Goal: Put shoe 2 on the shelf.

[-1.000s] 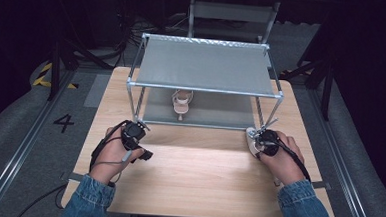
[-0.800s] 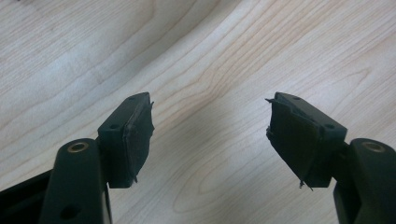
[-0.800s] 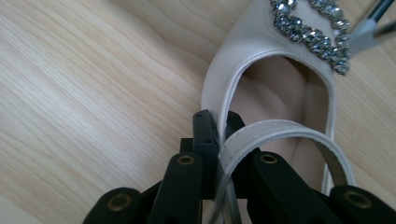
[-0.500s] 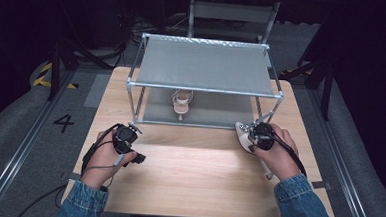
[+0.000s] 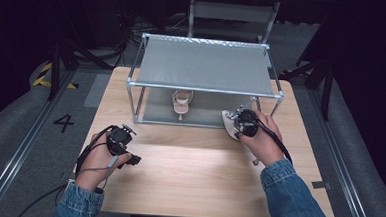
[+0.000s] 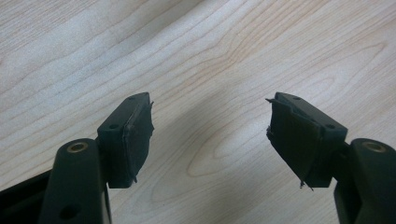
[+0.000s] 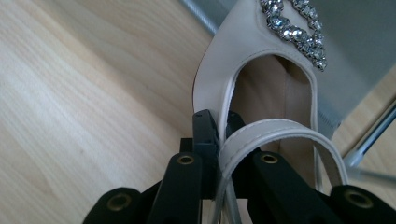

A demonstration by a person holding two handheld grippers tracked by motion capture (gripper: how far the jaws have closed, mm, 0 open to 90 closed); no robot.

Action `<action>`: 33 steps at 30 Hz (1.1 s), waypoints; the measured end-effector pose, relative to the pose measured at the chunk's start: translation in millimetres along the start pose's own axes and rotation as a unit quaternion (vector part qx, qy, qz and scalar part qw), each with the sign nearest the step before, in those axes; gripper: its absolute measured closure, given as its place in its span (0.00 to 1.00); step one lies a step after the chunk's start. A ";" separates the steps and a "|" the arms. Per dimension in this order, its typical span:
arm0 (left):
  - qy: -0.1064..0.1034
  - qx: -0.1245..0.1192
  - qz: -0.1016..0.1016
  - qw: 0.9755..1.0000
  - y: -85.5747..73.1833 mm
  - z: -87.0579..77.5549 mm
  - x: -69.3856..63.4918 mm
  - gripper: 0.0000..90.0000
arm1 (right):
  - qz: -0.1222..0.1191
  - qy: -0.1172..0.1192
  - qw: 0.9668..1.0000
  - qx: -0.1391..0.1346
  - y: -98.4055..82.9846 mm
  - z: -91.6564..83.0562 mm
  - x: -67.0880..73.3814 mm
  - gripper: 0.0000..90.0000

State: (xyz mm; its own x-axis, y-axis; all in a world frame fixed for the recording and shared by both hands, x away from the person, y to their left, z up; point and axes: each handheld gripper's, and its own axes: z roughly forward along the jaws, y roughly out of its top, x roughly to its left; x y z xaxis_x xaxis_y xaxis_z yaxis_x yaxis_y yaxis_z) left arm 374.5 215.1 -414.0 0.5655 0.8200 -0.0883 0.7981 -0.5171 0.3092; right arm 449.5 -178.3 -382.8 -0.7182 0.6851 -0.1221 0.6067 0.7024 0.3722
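A: Right gripper (image 5: 239, 122), high view: held in right hand (image 5: 262, 142), at front right corner of rack (image 5: 205, 66), just off the right front post. Clamped on a cream sandal (image 7: 243, 60).

B: Confirmed from right gripper view. Jaws pinched tight on side edge and strap of sandal, pads pressing the thin material from both sides. Rhinestone buckle (image 7: 294, 25) up top, toe pointing away toward the grey lower shelf.

A: Sandal position in high view?

B: Pale sole (image 5: 229, 122) sticking out left of the gripper, lifted off table (image 5: 197, 174), close to rack front rail. Touching rail or not: cannot tell.

A: Second sandal (image 5: 182, 102) inside rack, lower shelf, about middle, upright, toe toward front. Well apart from held 1.

B: Agreed. Left side now.

A: Left gripper (image 5: 121, 136) in left hand (image 5: 100, 161), over front left part of table, well short of rack. Cable trailing down past wrist.

B: Left gripper view: jaws wide apart, nothing between, only bare wood grain below. Pads worn, frayed at edges.

A: Above or resting on table?

B: Hard to call; looks slightly above, tilted down.

A: Denim sleeves on both forearms. Rack: 2 grey shelves, metal tube frame, top shelf bare.
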 end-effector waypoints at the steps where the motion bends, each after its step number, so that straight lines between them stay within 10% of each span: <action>1: 0.001 0.000 0.002 1.000 0.0 -0.1 0.4 0.34 | -0.001 -0.004 1.000 -0.002 3.6 0.8 0.2 0.96; 17: -0.009 0.001 -0.003 1.000 -1.8 3.3 7.1 0.34 | -0.034 -0.015 0.999 -0.018 53.8 22.9 0.9 0.95; 33: -0.013 0.004 0.006 1.000 3.3 2.9 3.8 0.34 | -0.034 -0.009 0.999 -0.039 53.0 36.7 8.9 0.95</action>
State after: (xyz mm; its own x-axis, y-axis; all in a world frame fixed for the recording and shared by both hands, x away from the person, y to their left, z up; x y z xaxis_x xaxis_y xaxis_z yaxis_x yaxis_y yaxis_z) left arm 379.9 215.8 -416.1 0.5795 0.8075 -0.1102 0.7935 -0.5283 0.3020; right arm 487.8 -127.9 -398.0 -0.7504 0.6399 -0.1656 0.5278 0.7309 0.4326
